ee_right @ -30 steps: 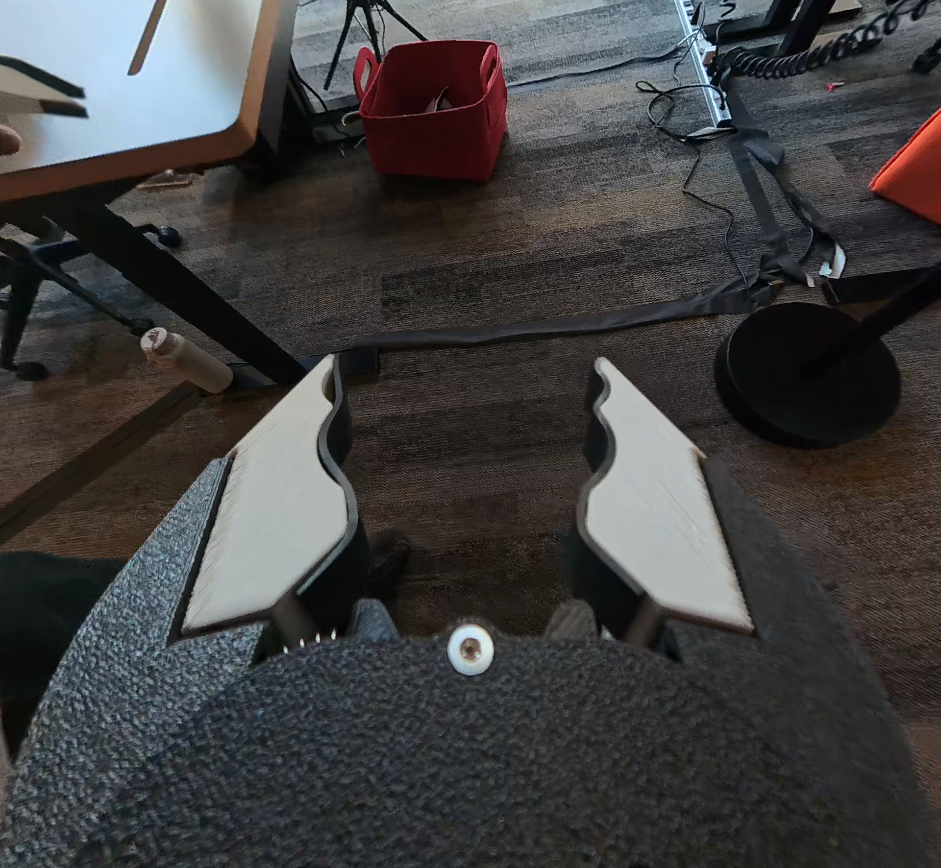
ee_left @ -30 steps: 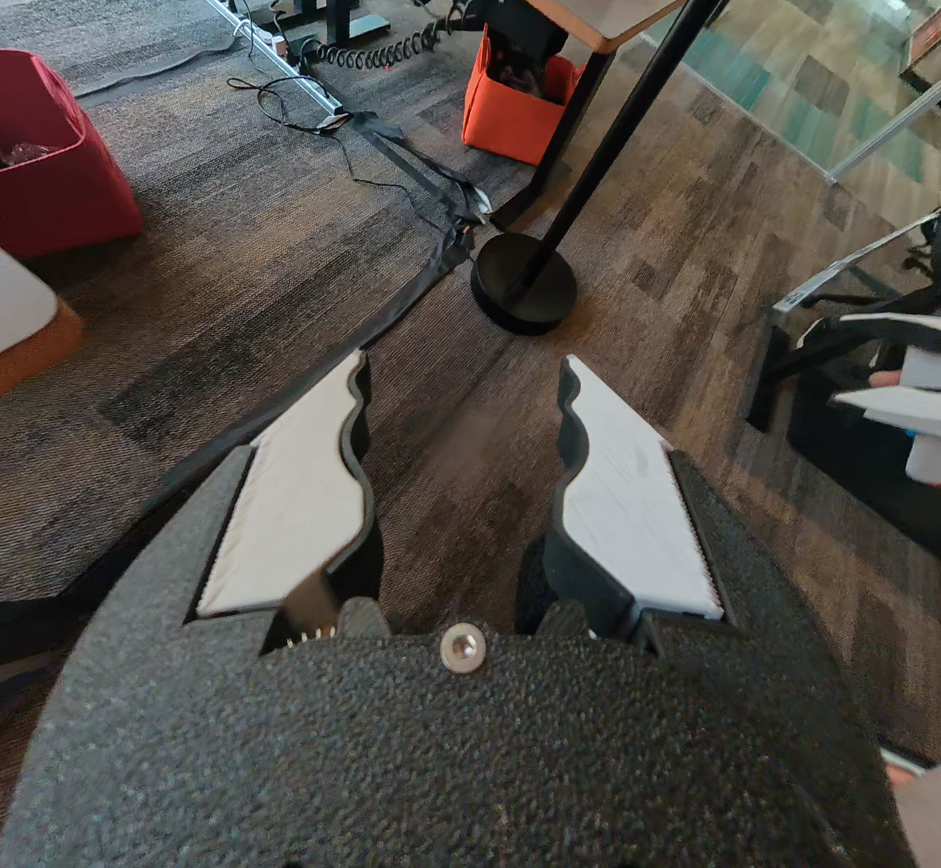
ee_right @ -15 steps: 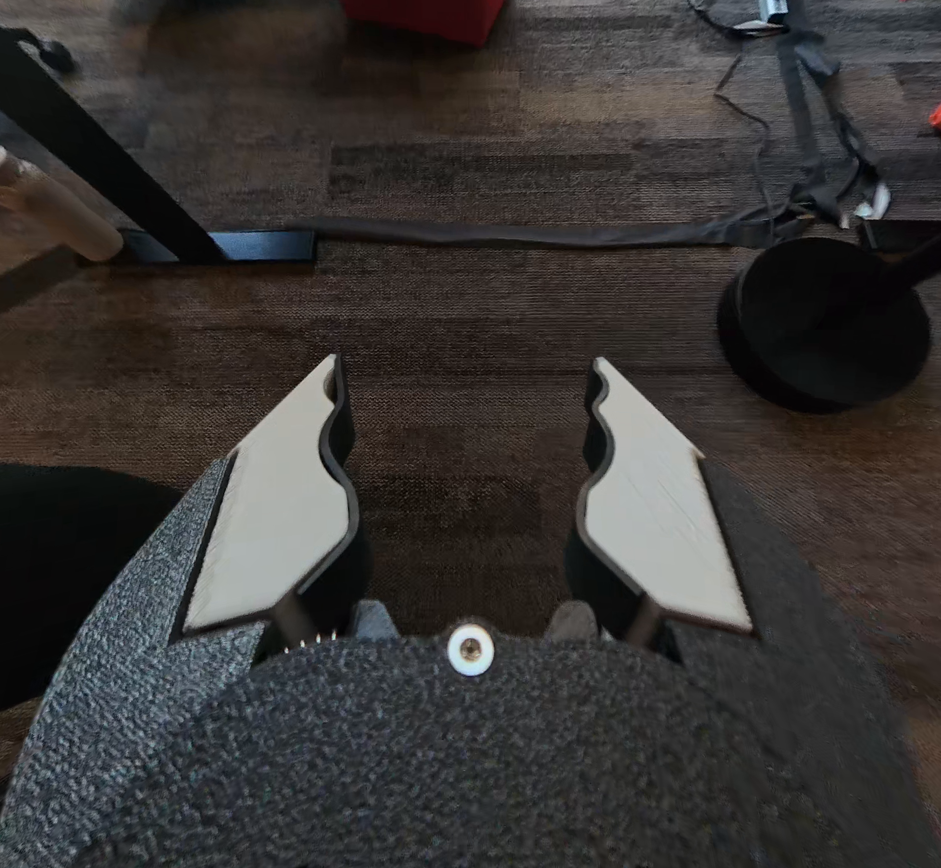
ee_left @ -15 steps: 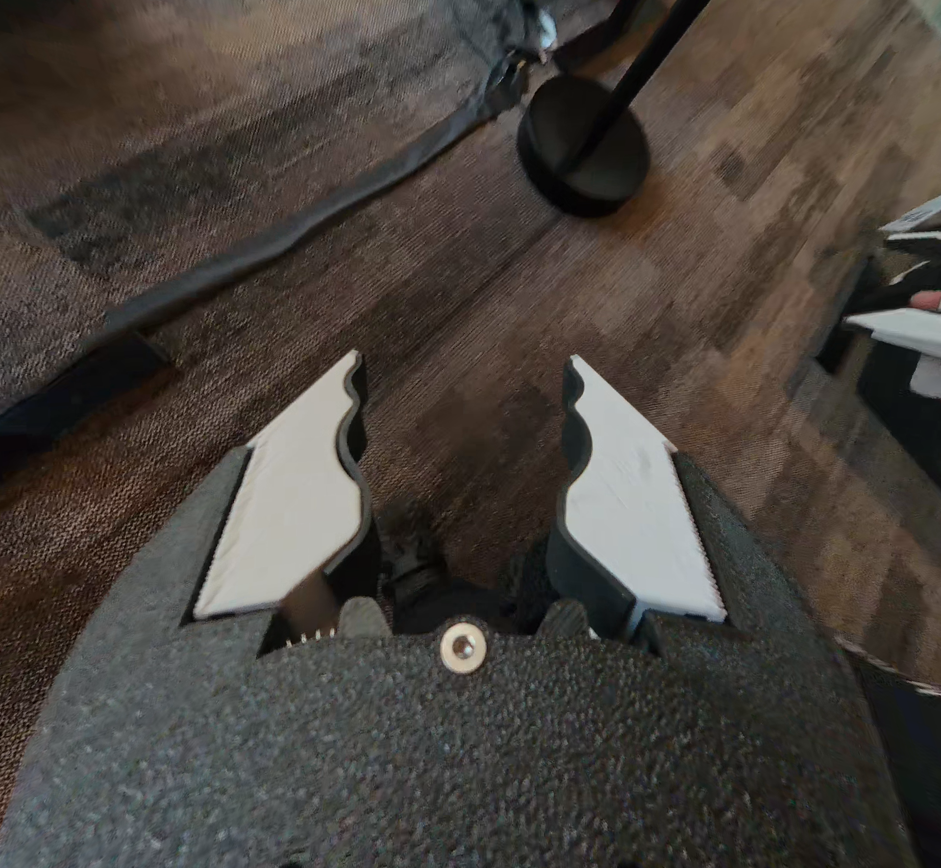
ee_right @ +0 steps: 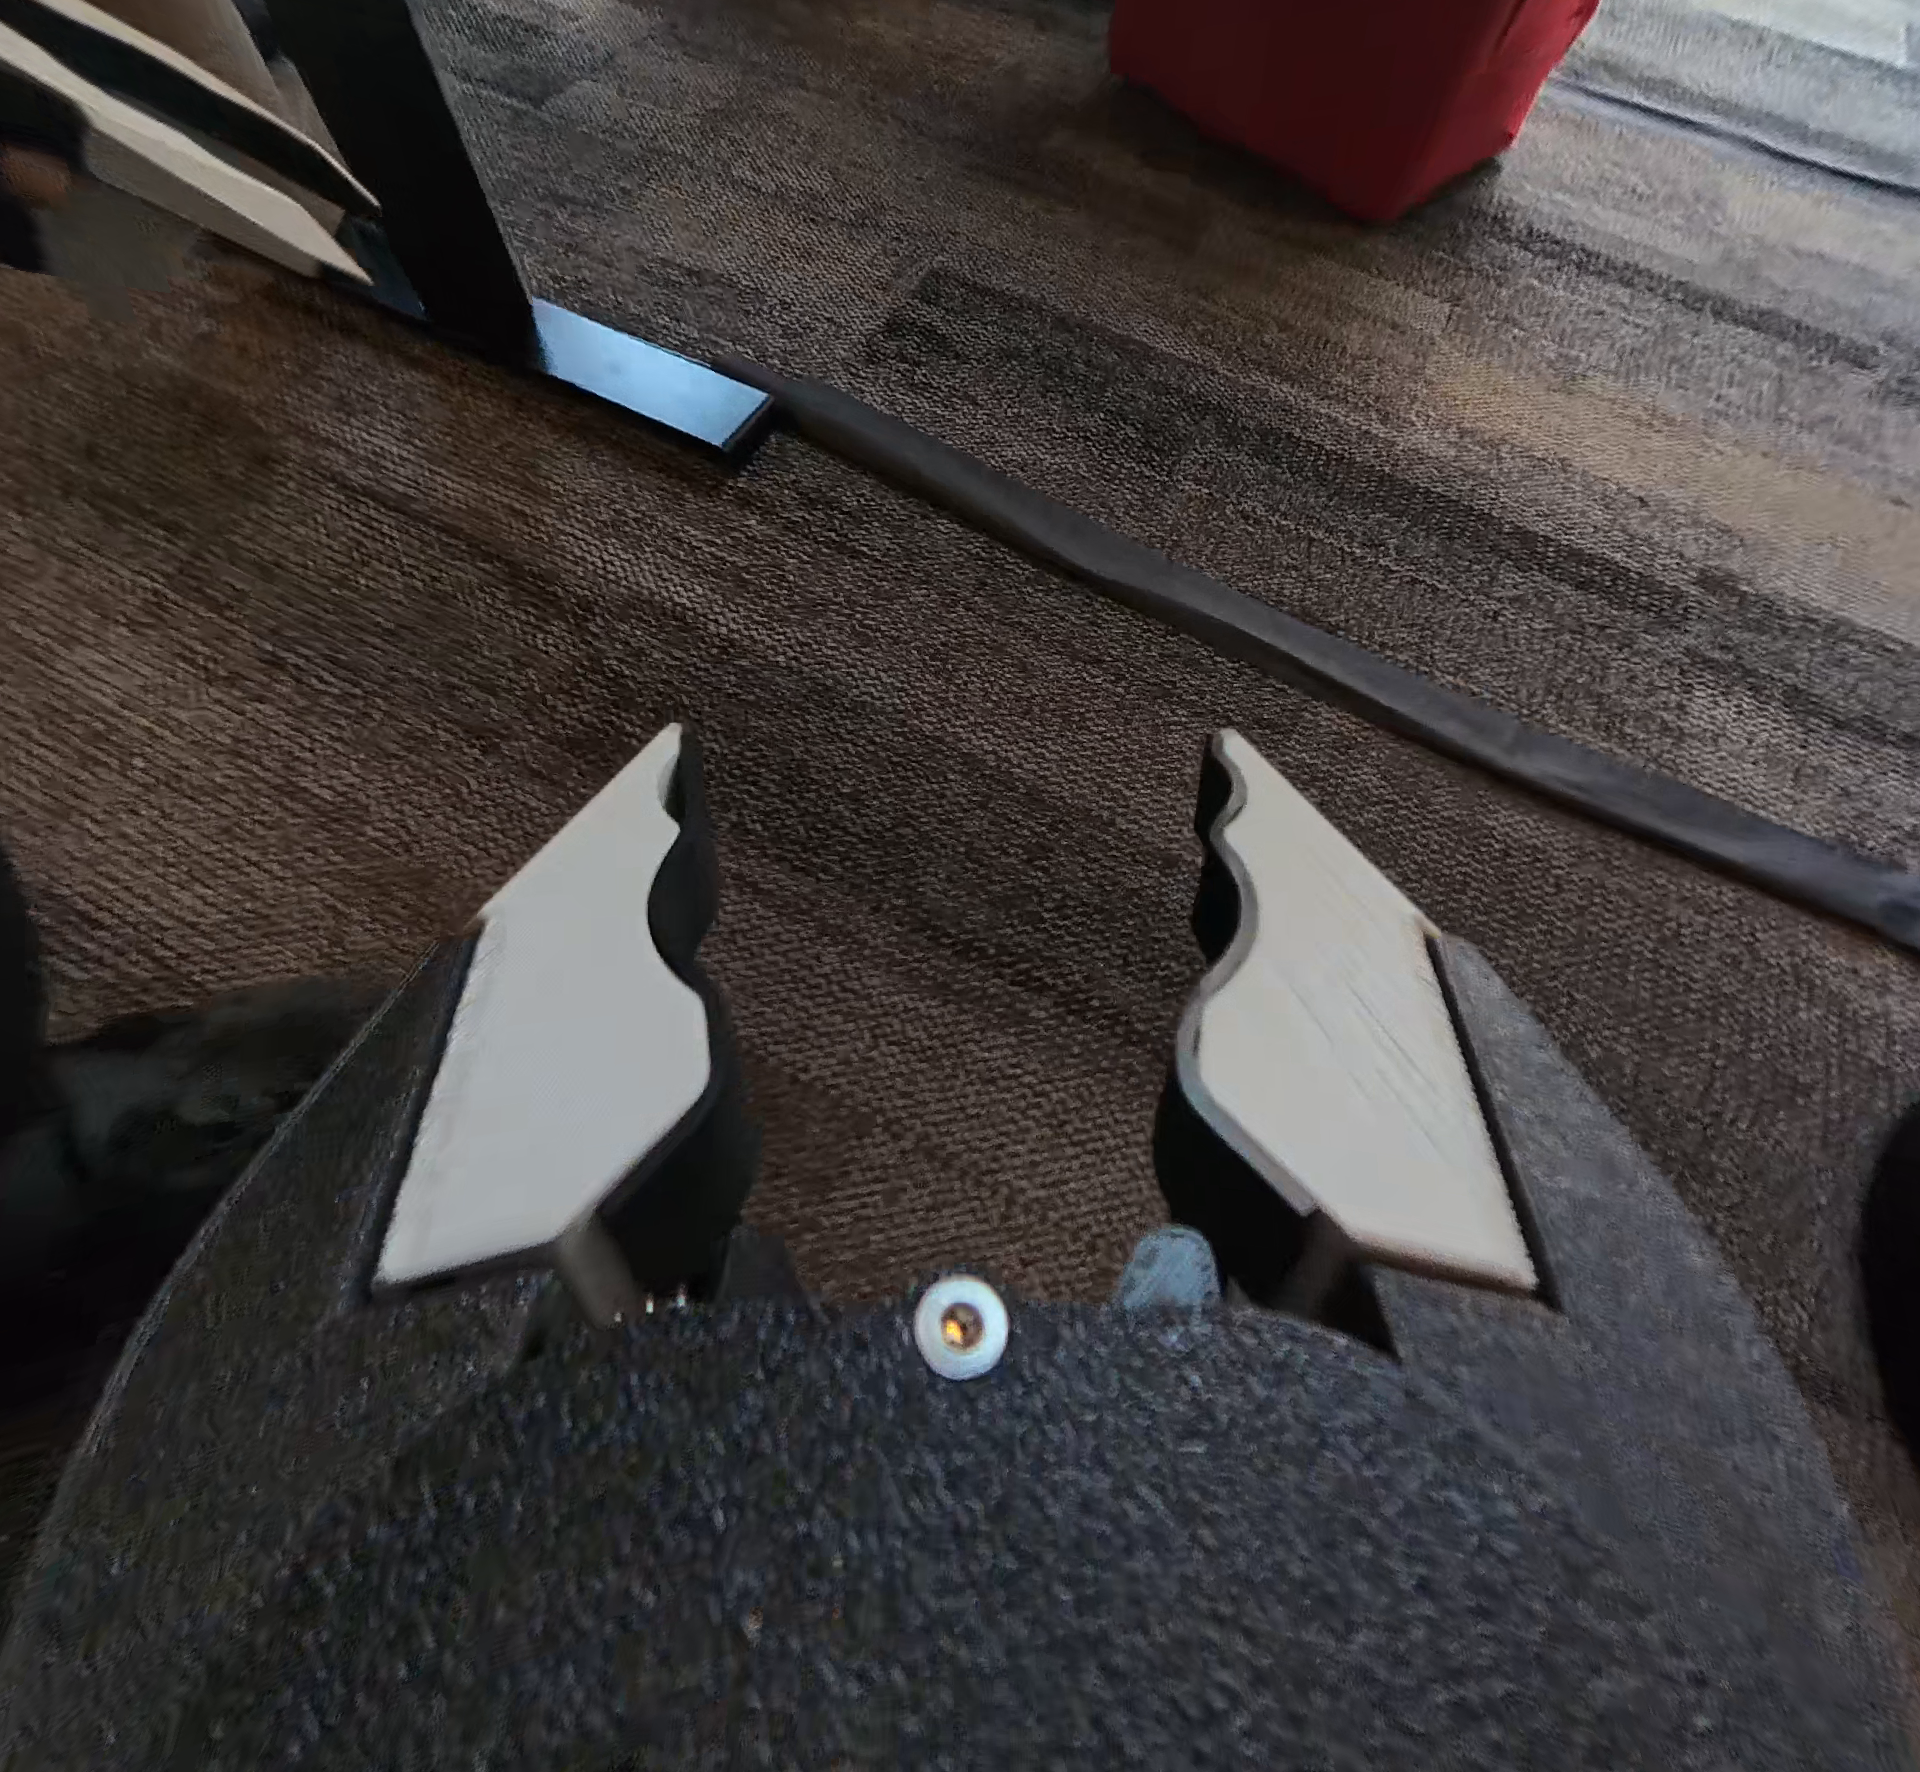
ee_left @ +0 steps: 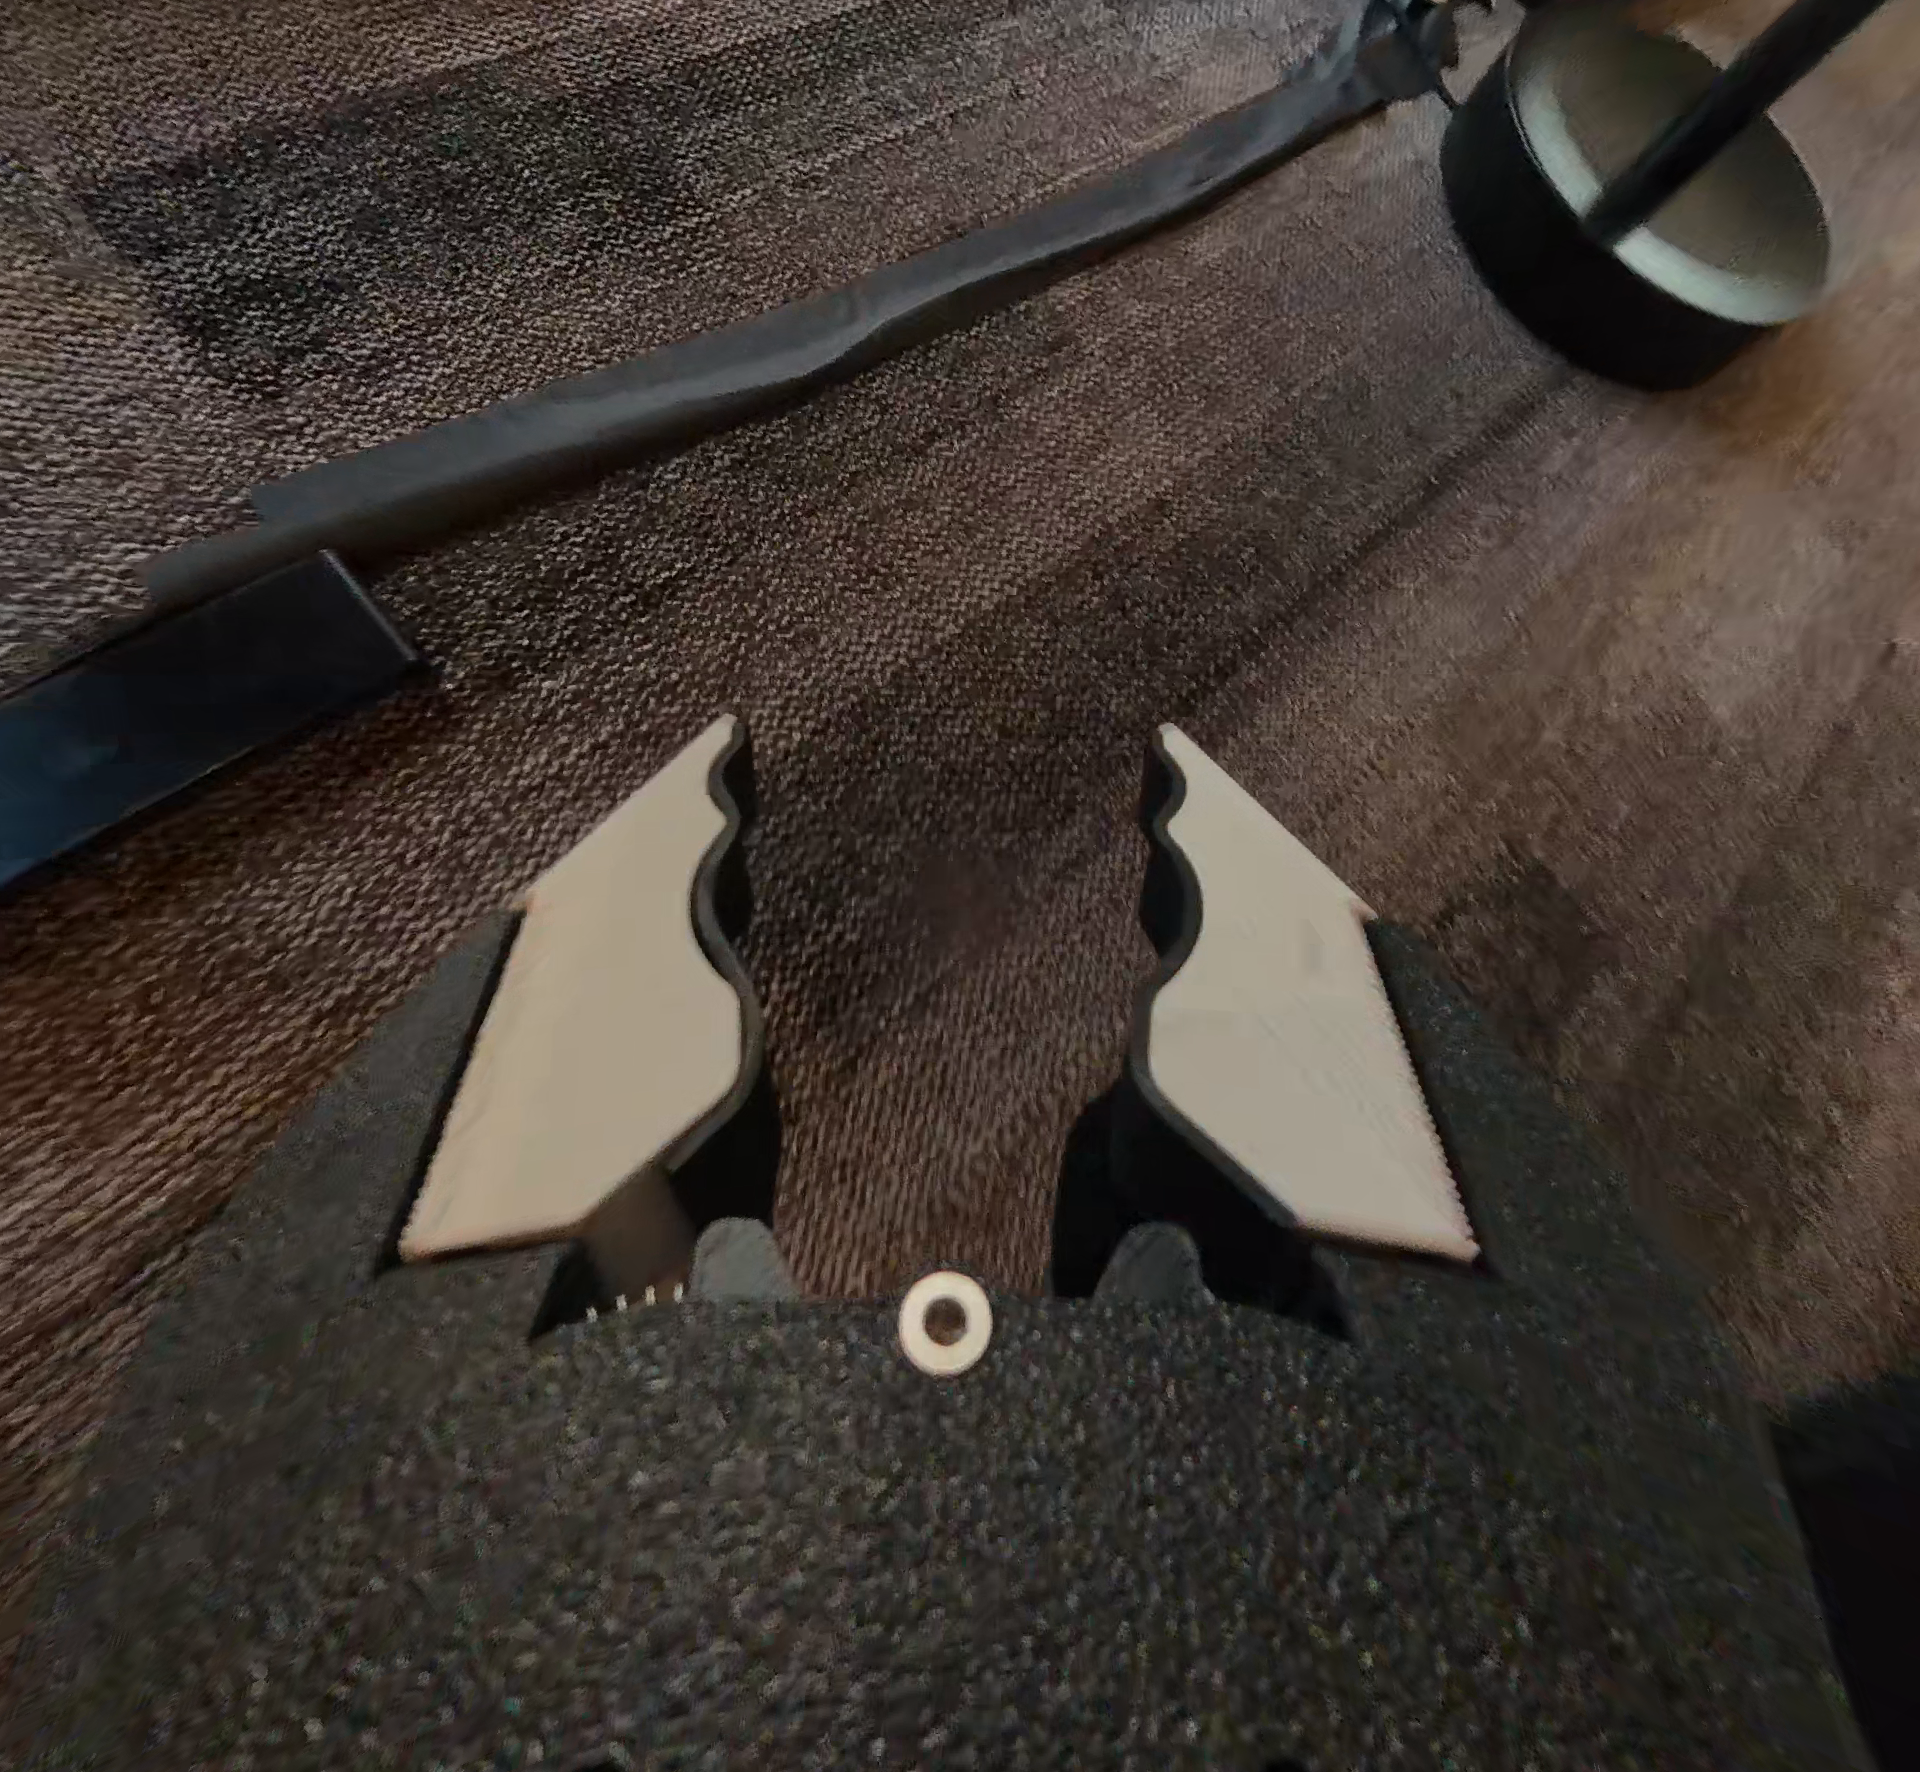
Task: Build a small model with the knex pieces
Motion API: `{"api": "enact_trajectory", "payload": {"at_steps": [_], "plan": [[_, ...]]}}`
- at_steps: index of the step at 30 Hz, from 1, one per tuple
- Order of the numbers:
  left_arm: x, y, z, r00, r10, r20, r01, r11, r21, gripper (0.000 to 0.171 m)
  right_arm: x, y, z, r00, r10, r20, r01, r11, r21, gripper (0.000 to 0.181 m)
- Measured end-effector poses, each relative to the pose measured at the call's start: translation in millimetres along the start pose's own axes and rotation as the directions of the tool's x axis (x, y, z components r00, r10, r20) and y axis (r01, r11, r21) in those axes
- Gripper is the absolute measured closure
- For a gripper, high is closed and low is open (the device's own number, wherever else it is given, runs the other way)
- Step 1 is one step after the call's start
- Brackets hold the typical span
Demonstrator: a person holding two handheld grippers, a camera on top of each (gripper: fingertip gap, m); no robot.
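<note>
Both the left gripper point(ee_left: 945, 746) and the right gripper point(ee_right: 940, 746) stand wide apart and empty over brown carpet point(ee_left: 935, 579), near a black cable cover point(ee_right: 1299, 652)

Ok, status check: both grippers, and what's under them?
Left gripper open, empty, over brown carpet. Right gripper open, empty. Black taped cable strip ahead, red fabric bin beyond.

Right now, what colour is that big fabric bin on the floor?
Red. The bin shows best in the right wrist view, at top right.
</note>
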State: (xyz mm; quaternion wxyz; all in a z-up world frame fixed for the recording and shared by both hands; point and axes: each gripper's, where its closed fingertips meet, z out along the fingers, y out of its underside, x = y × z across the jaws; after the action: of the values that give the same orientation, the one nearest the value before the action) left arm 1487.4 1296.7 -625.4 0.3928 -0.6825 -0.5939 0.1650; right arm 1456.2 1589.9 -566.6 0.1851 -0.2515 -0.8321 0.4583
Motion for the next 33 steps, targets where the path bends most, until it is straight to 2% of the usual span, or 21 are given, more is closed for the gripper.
{"api": "enact_trajectory", "payload": {"at_steps": [3, 7, 12, 15, 18, 21, 26, 30, 33], "plan": [[-11, 18, 43, 0.999, -0.033, -0.016, 0.034, 0.997, 0.062, 0.096, 33, 8, 20, 1.0, -0.027, -0.008, 0.027, 0.999, 0.041, 0.087], [-16, 26, 69, 1.0, 0.01, -0.019, -0.007, 0.99, 0.143, 0.096, 58, 25, 44, 0.994, -0.102, -0.036, 0.103, 0.994, 0.036, 0.087], [-15, 20, 67, 1.0, 0.005, -0.01, -0.003, 0.982, 0.19, 0.097, 62, 24, 48, 0.997, -0.078, -0.03, 0.079, 0.996, 0.038, 0.087], [-8, 12, 56, 0.996, 0.093, 0.009, -0.093, 0.979, 0.18, 0.097, 70, 22, 43, 0.998, -0.04, -0.044, 0.042, 0.998, 0.044, 0.086], [2, 2, 51, 0.983, 0.183, 0.005, -0.18, 0.966, 0.184, 0.096, 85, 36, 30, 0.994, -0.049, -0.101, 0.052, 0.998, 0.023, 0.085], [17, -6, 56, 0.97, 0.244, -0.024, -0.235, 0.954, 0.188, 0.096, 107, 65, 3, 0.98, -0.011, -0.2, 0.011, 1.0, -0.002, 0.083], [57, -22, 78, 0.918, 0.374, -0.131, -0.352, 0.922, 0.162, 0.095, 117, 135, -71, 0.921, 0.109, -0.374, -0.13, 0.991, -0.032, 0.082], [92, -65, 100, 0.846, 0.491, -0.207, -0.454, 0.867, 0.203, 0.095, 101, 192, -139, 0.844, 0.195, -0.5, -0.252, 0.967, -0.049, 0.082], [130, -105, 125, 0.776, 0.565, -0.279, -0.511, 0.823, 0.247, 0.096, 84, 221, -186, 0.761, 0.285, -0.583, -0.363, 0.932, -0.018, 0.082]]}}
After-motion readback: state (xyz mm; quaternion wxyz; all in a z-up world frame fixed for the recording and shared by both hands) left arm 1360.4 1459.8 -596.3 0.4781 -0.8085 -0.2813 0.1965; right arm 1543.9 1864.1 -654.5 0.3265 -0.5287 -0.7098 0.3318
